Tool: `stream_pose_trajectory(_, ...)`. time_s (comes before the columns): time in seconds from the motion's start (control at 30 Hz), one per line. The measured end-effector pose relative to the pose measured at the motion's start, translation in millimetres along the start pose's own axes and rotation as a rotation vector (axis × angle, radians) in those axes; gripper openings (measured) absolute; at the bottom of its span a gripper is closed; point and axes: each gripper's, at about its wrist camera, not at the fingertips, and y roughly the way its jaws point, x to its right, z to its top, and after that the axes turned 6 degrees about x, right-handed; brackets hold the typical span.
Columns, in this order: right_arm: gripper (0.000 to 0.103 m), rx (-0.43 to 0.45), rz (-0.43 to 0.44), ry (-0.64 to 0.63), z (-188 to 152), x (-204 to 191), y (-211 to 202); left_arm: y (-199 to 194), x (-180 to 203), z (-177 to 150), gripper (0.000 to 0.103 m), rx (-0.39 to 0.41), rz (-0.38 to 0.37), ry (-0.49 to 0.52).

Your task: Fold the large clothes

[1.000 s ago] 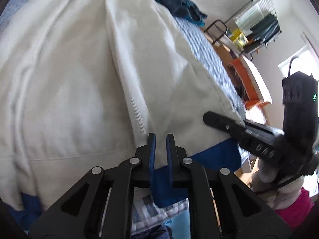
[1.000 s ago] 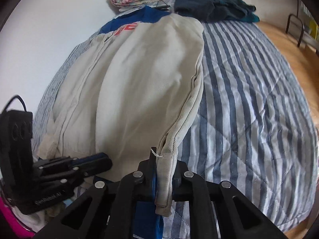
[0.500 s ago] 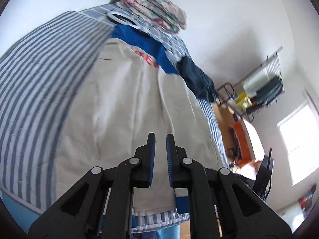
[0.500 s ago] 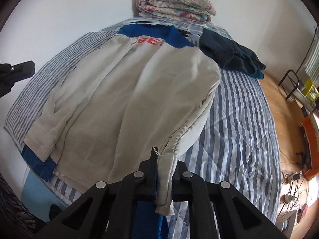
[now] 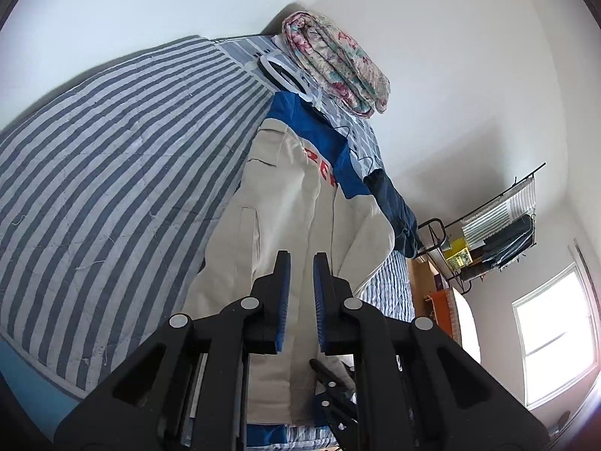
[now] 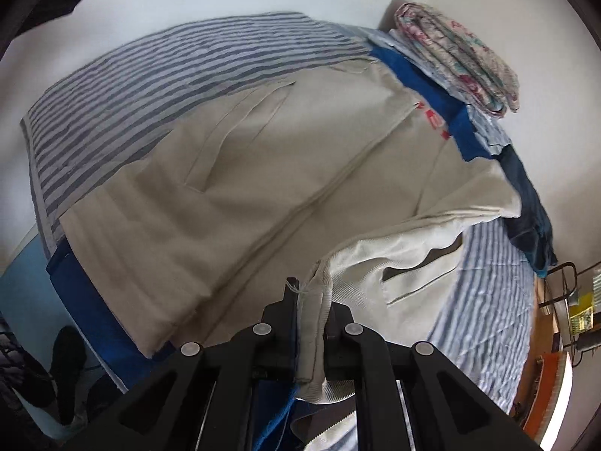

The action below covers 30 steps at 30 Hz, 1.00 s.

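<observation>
A beige jacket (image 5: 293, 203) with a blue yoke and red letters lies spread on the striped bed (image 5: 112, 150). My left gripper (image 5: 301, 263) hovers above its near end, its blue pads nearly together with nothing between them. In the right wrist view my right gripper (image 6: 310, 297) is shut on the ribbed beige edge of the jacket (image 6: 263, 173). It holds that edge lifted over the jacket's body, so the pale lining (image 6: 398, 263) of the right side shows. A black shape at the bottom of the left wrist view looks like the right gripper (image 5: 330, 387).
A folded floral quilt (image 5: 338, 64) and a white hanger (image 5: 285, 71) lie at the head of the bed. A dark blue garment (image 6: 526, 195) lies beside the jacket's far right. A clothes rack (image 5: 496, 225) and a window (image 5: 552, 342) are to the right. A dark foot (image 6: 67, 357) stands on the floor.
My left gripper pulled back and up from the jacket, and more of the bed shows. My right gripper carried the jacket's edge left over the body, exposing the lining.
</observation>
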Motion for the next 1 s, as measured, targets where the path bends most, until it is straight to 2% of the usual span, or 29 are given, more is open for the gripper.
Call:
stream_pose_trajectory(0.13, 0.007, -0.020, 0.062, 0.029, -12, -7, 26, 0, -11, 1, 0.009, 0.003, 0.030, 0.001)
stream_pose_trajectory(0.33, 0.014, 0.017, 0.164, 0.072, -20, 4, 22, 17, -13, -9, 0.009, -0.057, 0.048, 0.017)
stream_pose_trajectory(0.4, 0.023, 0.039, 0.229, 0.108, -22, 13, 16, 27, -6, -17, 0.015, -0.088, 0.049, 0.043)
stream_pose_trajectory(0.43, 0.036, 0.058, 0.286, 0.134, -22, 17, 12, 32, -2, -21, 0.029, -0.106, 0.045, 0.055)
stream_pose_trajectory(0.47, 0.037, 0.079, 0.315, 0.152, -24, 21, 6, 38, 2, -26, 0.039, -0.127, 0.039, 0.070)
stream_pose_trajectory(0.53, 0.040, 0.109, 0.370, 0.192, -29, 30, -3, 48, 12, -35, 0.040, -0.158, 0.034, 0.104)
stream_pose_trajectory(0.67, 0.054, 0.182, 0.467, 0.312, -44, 59, -23, 72, 26, -55, 0.042, -0.246, 0.021, 0.158)
stream_pose_trajectory(0.73, 0.059, 0.218, 0.474, 0.380, -52, 80, -31, 84, 31, -66, 0.046, -0.293, 0.012, 0.171)
stream_pose_trajectory(0.9, 0.060, 0.261, 0.461, 0.555, -60, 141, -29, 106, 38, -93, 0.047, -0.386, 0.012, 0.216)
stream_pose_trajectory(1.0, 0.061, 0.270, 0.431, 0.674, -61, 179, -15, 114, 41, -102, 0.047, -0.405, 0.027, 0.248)
